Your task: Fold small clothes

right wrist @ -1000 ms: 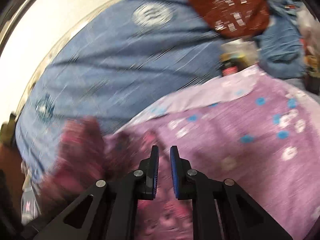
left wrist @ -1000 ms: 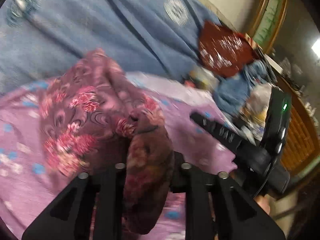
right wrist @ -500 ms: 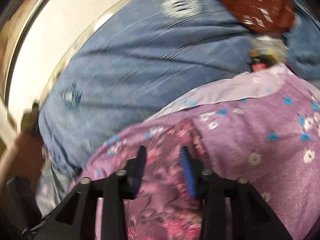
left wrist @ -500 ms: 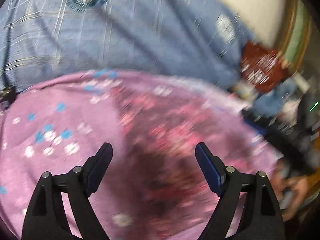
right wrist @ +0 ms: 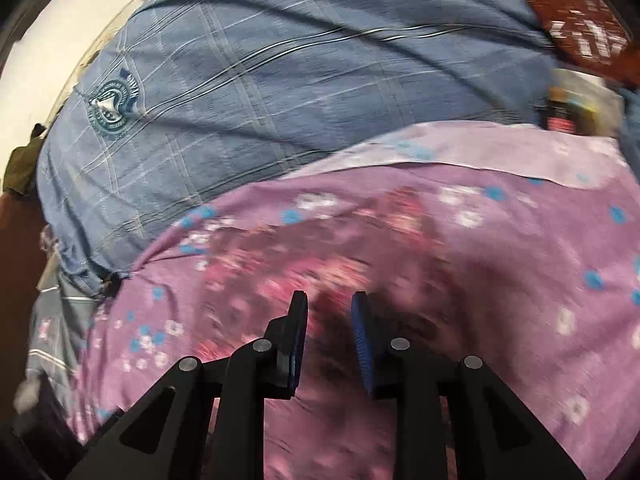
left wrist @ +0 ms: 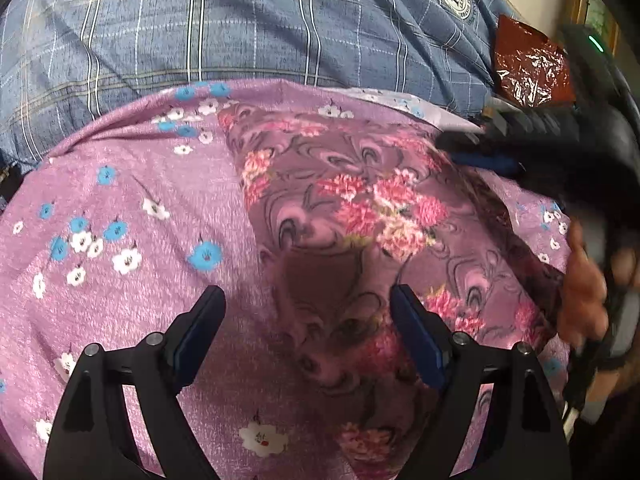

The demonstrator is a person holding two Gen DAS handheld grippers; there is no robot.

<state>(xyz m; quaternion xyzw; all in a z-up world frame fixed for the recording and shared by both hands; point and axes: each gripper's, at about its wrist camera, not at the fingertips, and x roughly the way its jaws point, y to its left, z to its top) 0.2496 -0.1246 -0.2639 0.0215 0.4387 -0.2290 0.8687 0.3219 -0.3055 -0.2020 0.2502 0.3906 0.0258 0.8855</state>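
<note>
Your left claw (left wrist: 306, 322) hangs wide open over the dark floral garment (left wrist: 352, 216), gripping nothing. The garment lies flat on the purple flowered sheet (left wrist: 120, 200), in front of a blue checked cover (left wrist: 240, 20). Your right claw (right wrist: 330, 320), its jaws opening, hovers over the same garment with no cloth pinched between the blue pads (right wrist: 362, 340); that view is blurred.

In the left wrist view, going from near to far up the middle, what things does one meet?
left gripper → dark floral garment → purple flowered sheet → blue checked cover
</note>
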